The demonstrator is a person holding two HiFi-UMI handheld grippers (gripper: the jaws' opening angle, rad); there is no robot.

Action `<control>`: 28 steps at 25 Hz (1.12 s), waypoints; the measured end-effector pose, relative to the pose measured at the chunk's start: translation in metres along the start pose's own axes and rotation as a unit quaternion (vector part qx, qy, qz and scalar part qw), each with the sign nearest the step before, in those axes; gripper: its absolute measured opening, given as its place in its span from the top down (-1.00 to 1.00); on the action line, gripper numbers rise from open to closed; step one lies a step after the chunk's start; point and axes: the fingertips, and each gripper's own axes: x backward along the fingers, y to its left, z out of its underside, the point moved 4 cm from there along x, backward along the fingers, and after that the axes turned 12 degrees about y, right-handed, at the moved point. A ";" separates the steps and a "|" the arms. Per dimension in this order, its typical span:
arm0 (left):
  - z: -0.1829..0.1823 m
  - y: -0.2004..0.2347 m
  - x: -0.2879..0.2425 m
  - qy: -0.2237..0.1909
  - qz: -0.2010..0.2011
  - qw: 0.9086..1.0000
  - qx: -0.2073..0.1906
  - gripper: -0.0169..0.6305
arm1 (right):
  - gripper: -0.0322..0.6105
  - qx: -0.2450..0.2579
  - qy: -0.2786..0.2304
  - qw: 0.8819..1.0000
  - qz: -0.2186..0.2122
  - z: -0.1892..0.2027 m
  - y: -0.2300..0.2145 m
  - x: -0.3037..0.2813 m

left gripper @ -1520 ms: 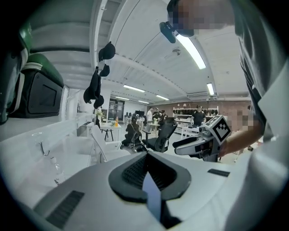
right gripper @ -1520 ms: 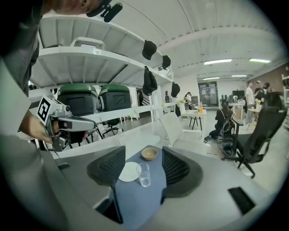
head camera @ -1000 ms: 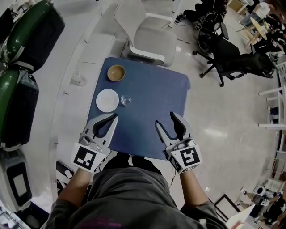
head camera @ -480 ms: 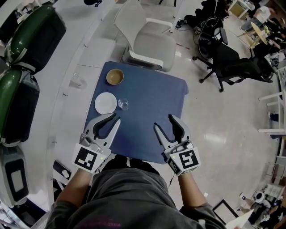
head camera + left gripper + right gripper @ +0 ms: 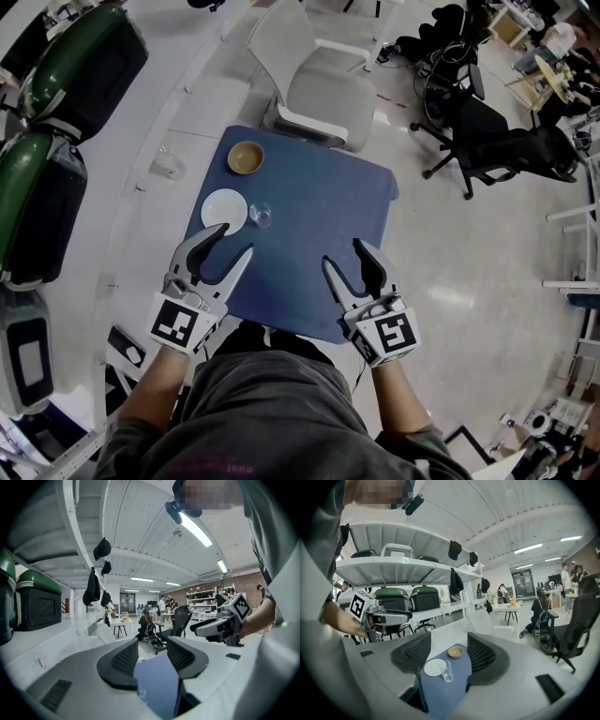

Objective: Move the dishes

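A blue table (image 5: 319, 216) carries a tan bowl (image 5: 246, 157) at its far left corner, with a white plate (image 5: 225, 211) and a clear glass (image 5: 262, 215) just nearer along the left side. My left gripper (image 5: 234, 239) hovers at the near left edge, just short of the plate. Its jaws have just been opening and are open with nothing between them. My right gripper (image 5: 344, 253) hangs open over the near right part of the table. The right gripper view shows the plate (image 5: 435, 667), glass (image 5: 446, 671) and bowl (image 5: 455, 652) ahead between its jaws.
A white chair (image 5: 319, 84) stands at the table's far side. A black office chair (image 5: 478, 122) is at the right. Green bins (image 5: 56, 75) sit on white shelving at the left, and another glass (image 5: 167, 167) stands on the white ledge. People work far off.
The left gripper's jaws have gone from shut to wide open, its tips now nearer the plate. The right gripper has stayed put and open.
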 end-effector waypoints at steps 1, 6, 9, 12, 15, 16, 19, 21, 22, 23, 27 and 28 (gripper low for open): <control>0.003 0.001 0.001 0.003 -0.005 1.000 0.004 0.35 | 0.13 0.001 -0.002 1.000 -0.004 0.001 0.001 -0.001; 0.025 0.005 0.009 0.022 -0.033 0.999 0.026 0.27 | 0.13 0.010 -0.005 0.999 -0.032 0.011 0.008 -0.013; 0.046 0.012 0.016 0.038 -0.050 0.997 0.041 0.27 | 0.13 0.002 0.011 0.998 -0.056 0.020 0.021 -0.027; 0.068 0.026 0.022 0.057 -0.066 0.995 0.057 0.27 | 0.13 -0.009 0.032 0.997 -0.074 0.034 0.031 -0.045; 0.095 0.048 0.023 0.081 -0.076 0.991 0.076 0.28 | 0.13 -0.029 0.055 0.994 -0.087 0.048 0.042 -0.066; 0.104 0.056 0.021 0.088 -0.077 0.990 0.081 0.28 | 0.13 -0.036 0.065 0.993 -0.091 0.054 0.046 -0.074; 0.132 0.086 0.008 0.106 -0.073 0.987 0.091 0.28 | 0.13 -0.053 0.076 0.990 -0.104 0.075 0.055 -0.107; 0.154 0.104 -0.003 0.122 -0.067 0.985 0.101 0.29 | 0.13 -0.073 0.093 0.987 -0.106 0.091 0.062 -0.129; 0.165 0.113 -0.010 0.132 -0.062 0.984 0.106 0.30 | 0.13 -0.086 0.100 0.986 -0.105 0.098 0.065 -0.140; 0.176 0.122 -0.017 0.142 -0.056 0.982 0.111 0.30 | 0.13 -0.098 0.108 0.984 -0.104 0.105 0.068 -0.151; 0.226 0.154 -0.048 0.174 -0.025 0.975 0.133 0.30 | 0.13 -0.145 0.136 0.975 -0.103 0.139 0.083 -0.199; 0.240 0.162 -0.056 0.180 -0.016 0.974 0.138 0.30 | 0.13 -0.153 0.141 0.973 -0.101 0.149 0.086 -0.211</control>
